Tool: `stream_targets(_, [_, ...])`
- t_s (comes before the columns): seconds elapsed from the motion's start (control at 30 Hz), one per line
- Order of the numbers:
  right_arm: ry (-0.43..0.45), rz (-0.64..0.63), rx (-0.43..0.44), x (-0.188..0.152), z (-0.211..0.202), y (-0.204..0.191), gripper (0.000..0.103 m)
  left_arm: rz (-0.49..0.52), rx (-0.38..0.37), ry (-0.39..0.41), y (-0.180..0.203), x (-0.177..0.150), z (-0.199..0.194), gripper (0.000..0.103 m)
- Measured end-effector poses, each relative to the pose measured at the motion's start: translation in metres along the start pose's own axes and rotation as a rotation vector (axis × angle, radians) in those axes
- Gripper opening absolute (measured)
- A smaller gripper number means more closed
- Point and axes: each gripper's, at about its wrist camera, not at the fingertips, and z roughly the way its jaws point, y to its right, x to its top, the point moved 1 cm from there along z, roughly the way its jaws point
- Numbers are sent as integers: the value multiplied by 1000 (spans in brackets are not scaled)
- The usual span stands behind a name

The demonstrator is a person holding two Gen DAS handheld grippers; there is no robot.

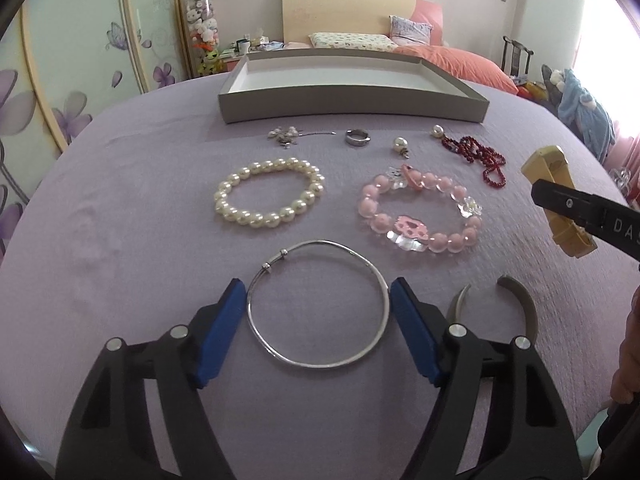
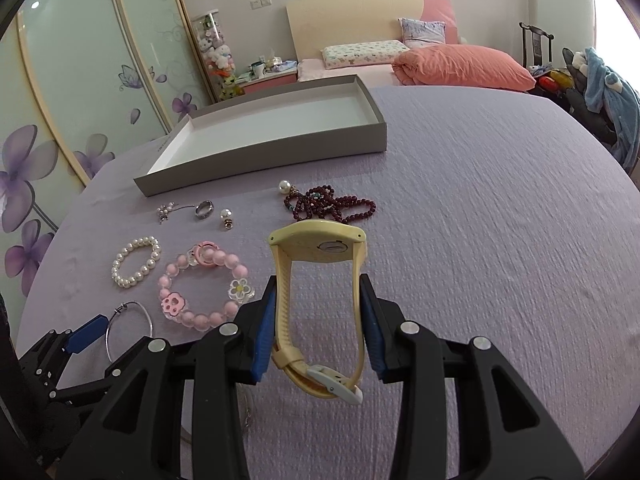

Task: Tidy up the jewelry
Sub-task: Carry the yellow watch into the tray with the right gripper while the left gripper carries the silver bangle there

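right hand-held gripper clamping yellow watch, left hand-held gripper straddling silver bangle

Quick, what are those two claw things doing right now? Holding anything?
Left gripper: open, its blue fingers either side of the silver bangle, not yet clamped.
Right gripper: closed on the yellow watch, gripping its strap.

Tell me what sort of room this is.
Most likely a bedroom: a bed with headboard and pillows stands behind the table, beside a floral wardrobe.
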Motion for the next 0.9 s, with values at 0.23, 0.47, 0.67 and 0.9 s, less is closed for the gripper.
stream_targets(0.23, [27,-23,15,8,-5,-7,40,-34,45,34,-31,11,-18,74])
stream_targets(0.47, [44,-55,23,33,-3,-12,40,-44,43,62,-52,46,-33,74])
stream_targets(0.67, [72,-96,22,73,8,-18,40,-44,-11,106,-61,102,-34,74])
stream_targets(0.9, [53,-95,34,139,50,-20,40,-11,-58,130,-52,174,-3,74])
